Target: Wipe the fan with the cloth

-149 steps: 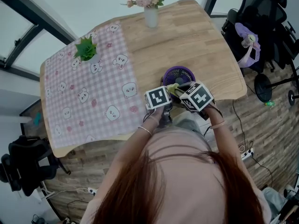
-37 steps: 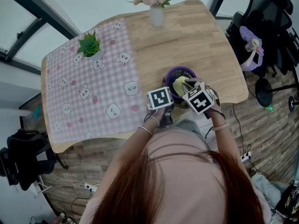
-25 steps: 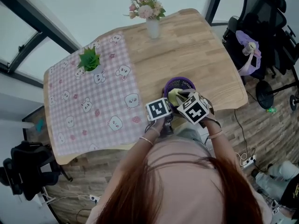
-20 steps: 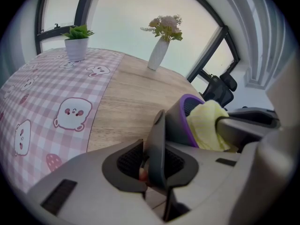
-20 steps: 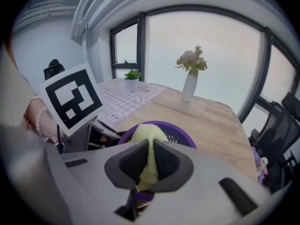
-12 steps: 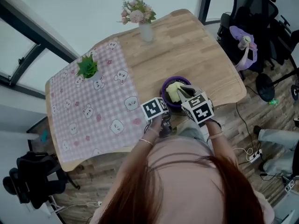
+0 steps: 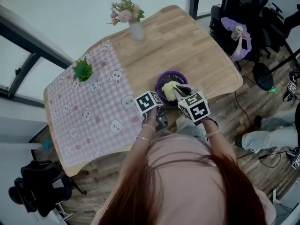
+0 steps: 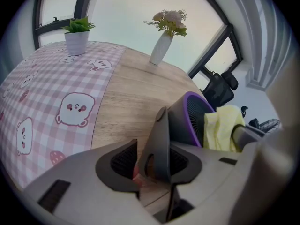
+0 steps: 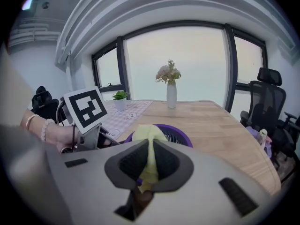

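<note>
Right gripper (image 9: 150, 162) pinches the soft, limp yellow cloth (image 9: 150, 134) against the light purple fan (image 8: 186, 121). Left gripper (image 8: 154, 150), jaws just opened wide, loosely straddles its stiff stand (image 8: 158, 139), probably the steadiest hold.

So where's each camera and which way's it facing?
Head view: on the person's head, steeply down at the table; hair, arms show.
Left gripper view: on the left tool, facing across the table; just-opened jaws straddle the fan's stand.
Right gripper view: on the right tool, facing the windows; jaws grip cloth.
All show fan, cloth.
</note>
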`<state>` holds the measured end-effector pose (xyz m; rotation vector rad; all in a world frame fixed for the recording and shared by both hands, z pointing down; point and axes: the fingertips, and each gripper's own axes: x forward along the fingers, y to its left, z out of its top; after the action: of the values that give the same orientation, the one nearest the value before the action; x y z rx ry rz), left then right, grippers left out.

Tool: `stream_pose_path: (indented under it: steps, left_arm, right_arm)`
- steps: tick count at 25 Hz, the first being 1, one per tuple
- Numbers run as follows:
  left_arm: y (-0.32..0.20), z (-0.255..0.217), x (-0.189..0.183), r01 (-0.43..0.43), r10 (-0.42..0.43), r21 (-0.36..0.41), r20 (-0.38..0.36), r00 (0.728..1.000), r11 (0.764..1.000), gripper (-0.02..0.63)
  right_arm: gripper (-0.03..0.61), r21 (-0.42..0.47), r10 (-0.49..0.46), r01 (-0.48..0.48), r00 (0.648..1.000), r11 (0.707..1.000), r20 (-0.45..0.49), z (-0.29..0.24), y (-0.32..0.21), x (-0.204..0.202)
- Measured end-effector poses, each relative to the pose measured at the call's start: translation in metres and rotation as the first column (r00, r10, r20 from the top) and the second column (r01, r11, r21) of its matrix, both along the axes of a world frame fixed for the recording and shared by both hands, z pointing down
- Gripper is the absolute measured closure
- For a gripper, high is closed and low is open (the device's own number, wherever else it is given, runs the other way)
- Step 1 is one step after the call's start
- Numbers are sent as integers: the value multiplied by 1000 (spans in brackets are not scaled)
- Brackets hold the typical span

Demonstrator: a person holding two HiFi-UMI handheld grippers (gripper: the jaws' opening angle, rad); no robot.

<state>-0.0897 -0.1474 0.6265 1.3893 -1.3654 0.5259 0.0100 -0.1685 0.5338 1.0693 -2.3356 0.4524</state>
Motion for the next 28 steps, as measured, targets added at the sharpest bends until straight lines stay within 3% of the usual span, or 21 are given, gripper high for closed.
stream_pose_path:
  steps: [5,9,21,28]
  left_arm:
    - [2,-1,-7,-53,53,-6,43,998,999,469]
    - [6,0,-8,-93,94,-16,33,995,996,468]
    - [19,-5,-17,-117,117,-6,73,990,993,476]
    - [25,-4,-23,-59,59,-37,0,998,998,486]
  right_arm:
    - [554,-9,18,-18,1000,1000,13,4,0,0]
    - [554,-24,21,-22,1000,999,-9,17,0,-1]
    - [554,10,19,-18,997,1000,-70,27,-2,-9]
    - [554,36,41,-38,995,999,-91,29,-2,-18]
